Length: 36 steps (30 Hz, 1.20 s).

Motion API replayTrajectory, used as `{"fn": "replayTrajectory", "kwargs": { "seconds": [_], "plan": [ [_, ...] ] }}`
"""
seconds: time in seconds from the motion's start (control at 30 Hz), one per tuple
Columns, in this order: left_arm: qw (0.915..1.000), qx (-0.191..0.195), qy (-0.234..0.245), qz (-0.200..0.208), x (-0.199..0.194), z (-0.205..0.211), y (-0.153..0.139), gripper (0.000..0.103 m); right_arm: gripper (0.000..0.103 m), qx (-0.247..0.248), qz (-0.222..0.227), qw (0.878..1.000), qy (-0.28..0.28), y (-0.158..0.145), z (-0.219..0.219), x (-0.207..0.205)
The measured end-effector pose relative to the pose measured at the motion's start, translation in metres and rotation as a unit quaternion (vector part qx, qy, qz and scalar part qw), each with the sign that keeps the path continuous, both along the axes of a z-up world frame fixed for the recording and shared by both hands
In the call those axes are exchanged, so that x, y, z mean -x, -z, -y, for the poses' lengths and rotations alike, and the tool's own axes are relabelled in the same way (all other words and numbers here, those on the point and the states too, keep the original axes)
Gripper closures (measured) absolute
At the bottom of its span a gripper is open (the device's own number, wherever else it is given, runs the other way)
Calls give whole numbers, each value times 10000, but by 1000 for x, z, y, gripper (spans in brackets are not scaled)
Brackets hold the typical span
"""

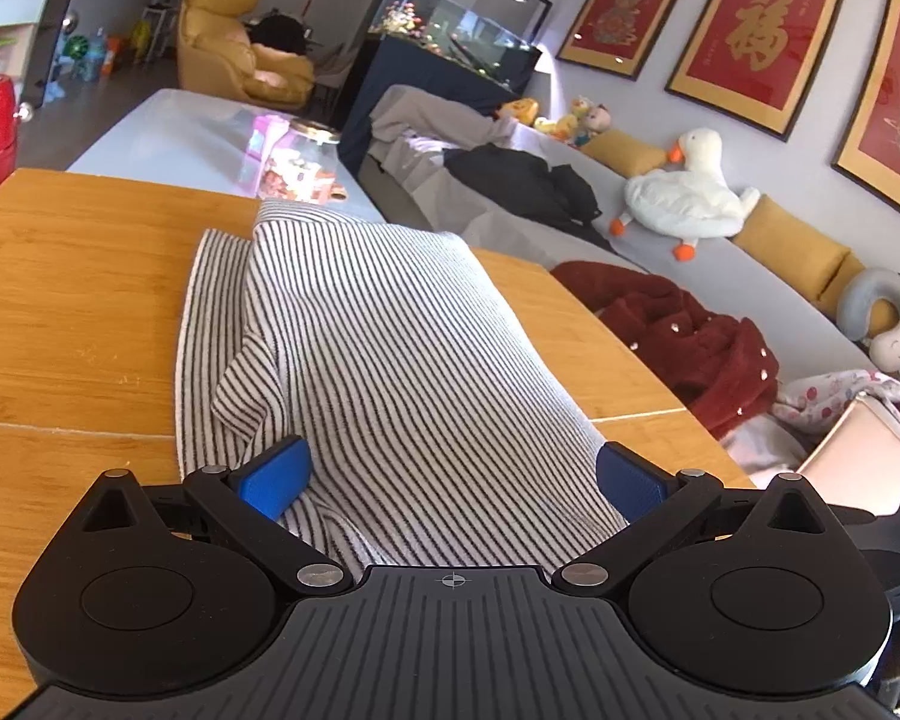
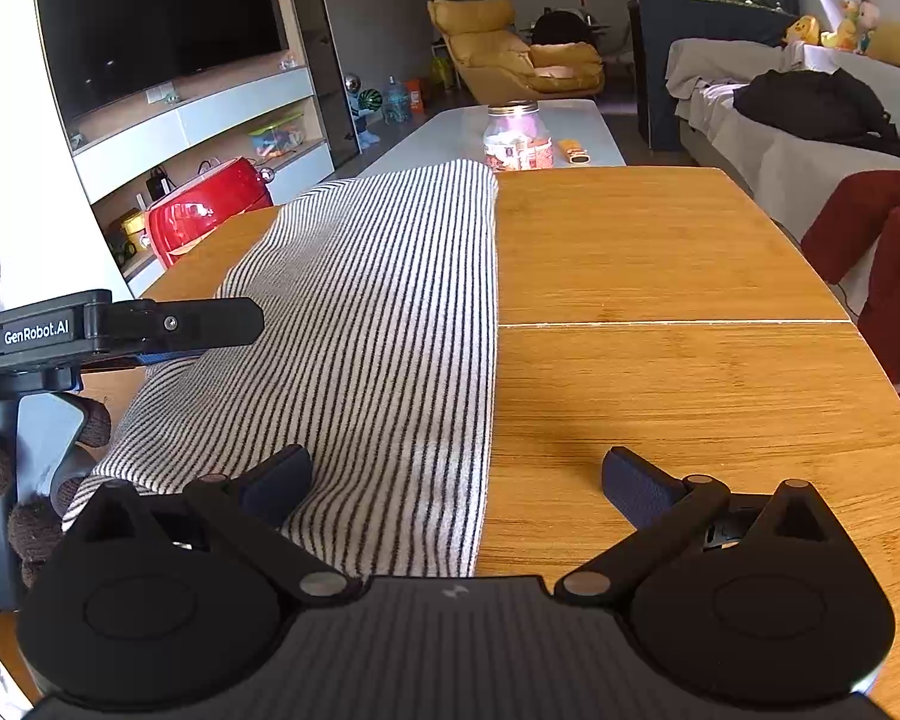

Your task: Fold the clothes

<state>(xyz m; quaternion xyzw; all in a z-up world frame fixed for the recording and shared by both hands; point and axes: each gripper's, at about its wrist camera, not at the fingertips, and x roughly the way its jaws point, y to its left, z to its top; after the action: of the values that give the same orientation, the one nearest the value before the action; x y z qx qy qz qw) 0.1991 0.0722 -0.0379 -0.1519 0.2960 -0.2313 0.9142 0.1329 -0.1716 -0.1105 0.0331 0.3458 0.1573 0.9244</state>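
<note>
While both grippers [image 1: 450,483] [image 2: 456,480] gape wide over it, striped garment [image 2: 378,312] folded lengthwise along wooden table's [image 2: 660,264] left half.

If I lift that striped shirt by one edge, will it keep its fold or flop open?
Probably flop: the striped shirt is soft knit, sagging and creased where it lies on the wooden table. It looks light. The cloth seems unlikely to slip between the fingers of the open right gripper.
</note>
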Motion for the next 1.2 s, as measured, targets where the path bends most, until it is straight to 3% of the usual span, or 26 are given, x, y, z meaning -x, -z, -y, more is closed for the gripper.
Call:
{"fn": "replayTrajectory", "kwargs": {
  "seconds": [0.27, 0.43, 0.77, 0.93, 1.03, 1.2],
  "plan": [
    [9996, -286, 64, -20, 6, 18, -1, 0, 0, 139, 99, 9998, 96, 2, 13, 21],
    [9962, -793, 365, 16, 11, 42, -3, 0, 0, 144, 154, 9997, 142, 2, 22, 30],
    [9963, -656, 554, 5, 25, 48, -1, 0, 0, 219, 151, 9996, 127, -1, 36, 42],
    [9865, -1254, 1032, 191, 44, 48, -6, 0, 0, 652, 195, 9969, -388, -11, 41, 46],
    [9830, -1564, 942, 175, 61, 40, -8, 0, 0, 861, 264, 9940, -621, -16, 39, 48],
    [9889, -1406, 426, -207, 80, 2, -11, 0, 0, 1331, 879, 9819, -1026, -41, 25, 60]
  ]
}}
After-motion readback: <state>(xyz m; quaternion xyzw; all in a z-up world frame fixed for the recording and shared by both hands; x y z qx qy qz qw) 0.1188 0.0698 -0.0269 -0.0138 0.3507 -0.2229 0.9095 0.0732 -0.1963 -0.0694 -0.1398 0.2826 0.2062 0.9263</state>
